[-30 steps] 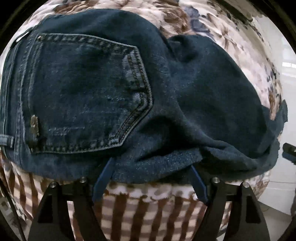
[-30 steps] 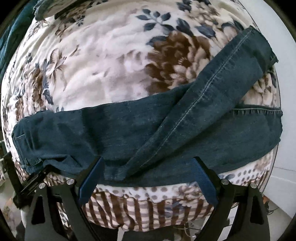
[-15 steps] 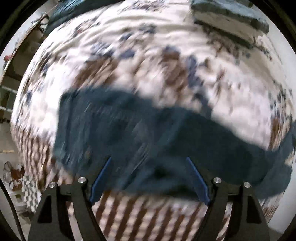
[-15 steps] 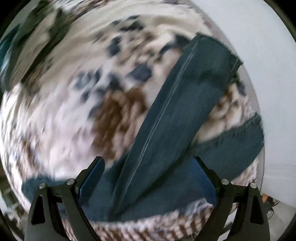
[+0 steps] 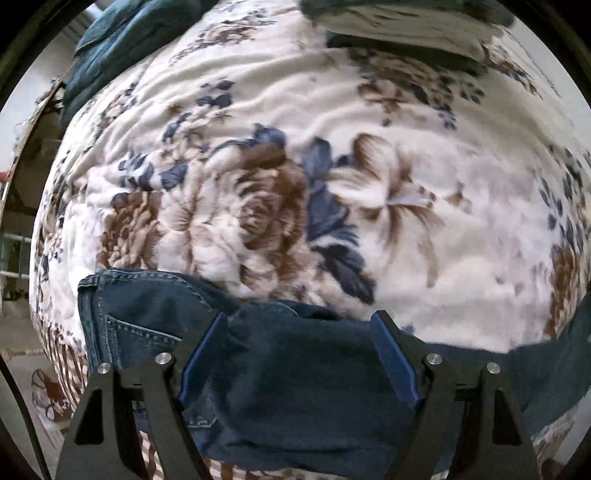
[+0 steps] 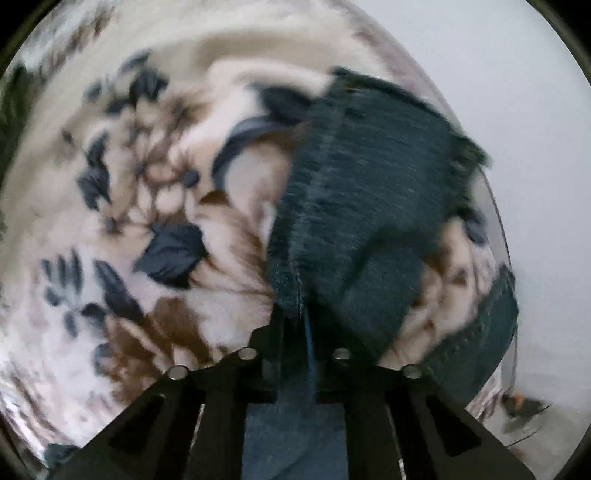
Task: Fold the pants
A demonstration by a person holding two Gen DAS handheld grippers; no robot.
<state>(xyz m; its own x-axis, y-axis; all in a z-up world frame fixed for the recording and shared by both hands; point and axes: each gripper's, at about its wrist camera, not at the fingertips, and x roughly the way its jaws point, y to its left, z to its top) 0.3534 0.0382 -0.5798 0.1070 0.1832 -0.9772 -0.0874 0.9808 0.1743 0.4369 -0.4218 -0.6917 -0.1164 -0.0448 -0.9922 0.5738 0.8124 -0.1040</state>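
Dark blue jeans (image 5: pixel 295 387) lie along the near edge of a bed covered by a floral blanket (image 5: pixel 295 184). In the left wrist view the waistband and back pocket (image 5: pixel 122 332) show at the left. My left gripper (image 5: pixel 299 332) is open, its jaws spread wide over the denim. In the right wrist view a pant leg (image 6: pixel 362 206) runs away toward the upper right. My right gripper (image 6: pixel 306 314) is shut on the pant leg near its side seam. The second leg's hem (image 6: pixel 487 325) lies at the right edge.
A teal folded cloth (image 5: pixel 122 48) lies at the far left of the bed. A dark pillow or folded item (image 5: pixel 406 26) lies at the head of the bed. A pale wall (image 6: pixel 498 74) borders the bed on the right.
My right gripper has moved forward along the leg and closed on it. My left gripper has pulled back and tilted up, so the jeans now sit low in its view; it stays open.
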